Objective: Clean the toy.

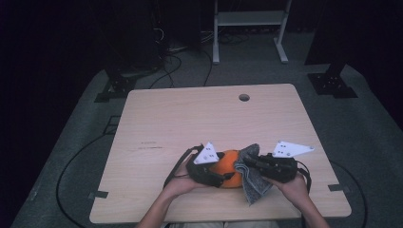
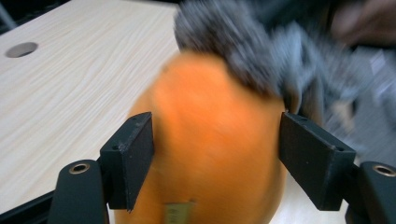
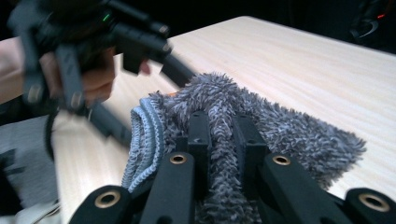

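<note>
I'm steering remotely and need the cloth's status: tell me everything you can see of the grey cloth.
The grey cloth is a shaggy, fuzzy towel with a lighter stitched hem. The right gripper is shut on a fold of it. It is bunched, draped against the orange ball's right side, its lower end hanging to the table near the front edge.
</note>
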{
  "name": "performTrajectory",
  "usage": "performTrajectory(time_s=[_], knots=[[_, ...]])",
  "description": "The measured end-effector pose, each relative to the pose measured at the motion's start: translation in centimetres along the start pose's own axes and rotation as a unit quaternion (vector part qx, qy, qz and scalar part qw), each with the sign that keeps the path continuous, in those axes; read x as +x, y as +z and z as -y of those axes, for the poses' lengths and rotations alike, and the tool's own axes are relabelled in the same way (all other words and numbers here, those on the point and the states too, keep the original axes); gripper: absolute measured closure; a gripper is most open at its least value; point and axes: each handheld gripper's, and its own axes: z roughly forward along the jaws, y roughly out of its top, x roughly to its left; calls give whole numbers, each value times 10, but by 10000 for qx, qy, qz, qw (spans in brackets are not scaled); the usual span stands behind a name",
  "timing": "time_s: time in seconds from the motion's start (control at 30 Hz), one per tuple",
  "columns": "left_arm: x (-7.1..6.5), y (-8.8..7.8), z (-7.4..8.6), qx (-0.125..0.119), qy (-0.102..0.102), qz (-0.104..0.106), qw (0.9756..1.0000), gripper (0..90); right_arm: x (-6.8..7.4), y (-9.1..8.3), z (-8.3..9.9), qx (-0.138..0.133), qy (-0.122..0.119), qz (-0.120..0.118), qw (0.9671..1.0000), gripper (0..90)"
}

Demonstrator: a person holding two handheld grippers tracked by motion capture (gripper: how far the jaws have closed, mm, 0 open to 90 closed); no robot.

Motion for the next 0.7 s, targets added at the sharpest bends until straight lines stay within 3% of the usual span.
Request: performTrajectory(time_s=[0.07, 0.23, 0.37, 0.43, 0.5, 0.53, 0.6, 0.7], knots=[[7, -2, 2, -81, -172, 64, 9998, 287, 1, 1, 2, 87, 9, -215, 9997, 788], [6, 6, 8, -17, -420, 123, 9990, 370, 0, 0, 4, 141, -56, -64, 9999, 786], [-3, 13, 8, 164, -257, 207, 9993, 378, 0, 1, 3, 90, -16, 164, 9998, 785], [-4, 11, 6, 322, -130, 340, 9988, 351, 1, 2, 3, 145, -42, 84, 9999, 785], [-2, 8, 4, 380, 56, 410, 9984, 300, -1, 3, 5, 170, 40, -73, 9998, 784], [0, 6, 3, 319, 51, 412, 9986, 283, -2, 3, 7, 228, 45, -129, 9996, 784], [3, 3, 3, 207, -90, 417, 9989, 278, -2, 1, 10, 305, -69, -126, 9994, 786], [9, 5, 6, 280, -384, 357, 9982, 334, -6, -5, 14, 425, -105, -24, 9990, 784]])
